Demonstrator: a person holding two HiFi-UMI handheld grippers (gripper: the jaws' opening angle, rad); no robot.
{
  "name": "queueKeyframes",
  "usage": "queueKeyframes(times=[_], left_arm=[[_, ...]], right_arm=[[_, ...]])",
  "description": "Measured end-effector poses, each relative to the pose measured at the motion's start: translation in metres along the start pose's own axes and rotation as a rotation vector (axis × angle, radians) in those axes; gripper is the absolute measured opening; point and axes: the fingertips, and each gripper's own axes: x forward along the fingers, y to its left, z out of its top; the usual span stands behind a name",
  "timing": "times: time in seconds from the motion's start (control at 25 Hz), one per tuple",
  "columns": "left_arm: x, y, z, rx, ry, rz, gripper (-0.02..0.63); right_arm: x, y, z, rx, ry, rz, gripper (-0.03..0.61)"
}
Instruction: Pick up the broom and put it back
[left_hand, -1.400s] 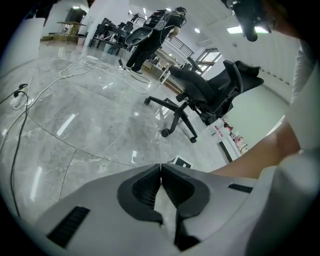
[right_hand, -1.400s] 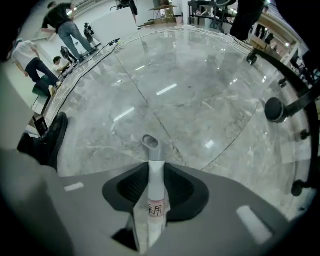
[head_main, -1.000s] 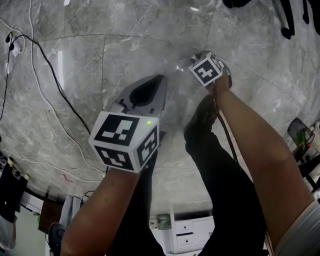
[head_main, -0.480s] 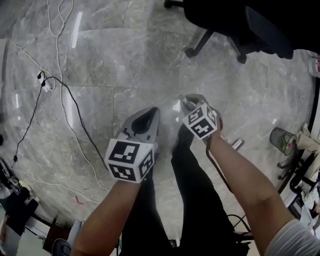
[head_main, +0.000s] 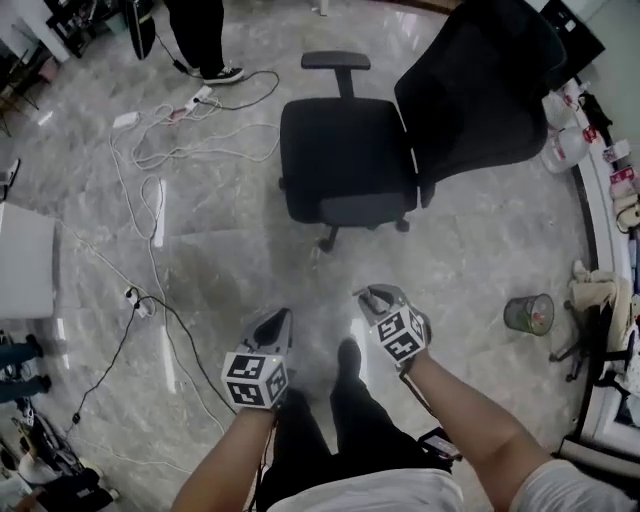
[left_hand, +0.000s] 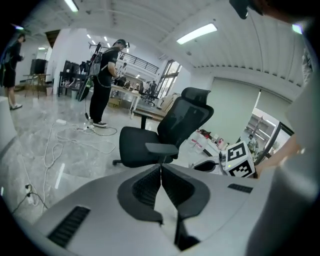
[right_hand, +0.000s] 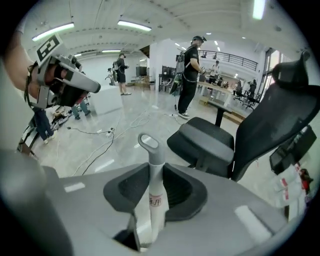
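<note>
The broom's grey handle (right_hand: 152, 186) has a loop at its end and a small label, and it stands up between the jaws in the right gripper view. My right gripper (right_hand: 155, 167) is shut on that handle. The broom's head is hidden. In the head view my right gripper (head_main: 375, 298) is held out above the floor, right of my left gripper (head_main: 272, 328). The left gripper (left_hand: 161, 169) is shut, its pads meeting with nothing between them. The right gripper's marker cube (left_hand: 239, 160) shows at the right of the left gripper view.
A black office chair (head_main: 350, 160) stands just ahead on the grey marble floor. White cables and a power strip (head_main: 150, 190) trail at the left by a white box (head_main: 25, 262). A small bin (head_main: 528, 313) and cluttered shelves are at the right. A person (head_main: 205, 35) stands far off.
Both grippers have come up from the floor and the head view has lifted. The office chair, cables and bin have come into view. The right gripper keeps its hold on the handle.
</note>
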Motion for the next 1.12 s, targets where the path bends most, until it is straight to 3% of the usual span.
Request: queueKeyframes(times=[0.28, 0.56, 0.8, 1.12], left_arm=[[-0.029, -0.095, 0.084, 0.082, -0.069, 0.009, 0.011], [-0.031, -0.173, 0.111, 0.142, -0.105, 0.032, 0.009], [-0.018, -0.192, 0.132, 0.135, -0.135, 0.071, 0.009], [0.016, -0.195, 0.147, 0.145, -0.107, 0.021, 0.009]], right_arm=[[-0.115, -0.032, 0.030, 0.060, -0.104, -0.017, 0.087], [-0.165, -0.058, 0.045, 0.136, -0.166, -0.022, 0.088], [-0.175, -0.077, 0.067, 0.230, -0.152, -0.008, 0.089], [-0.149, -0.103, 0.092, 0.318, -0.131, -0.047, 0.089]])
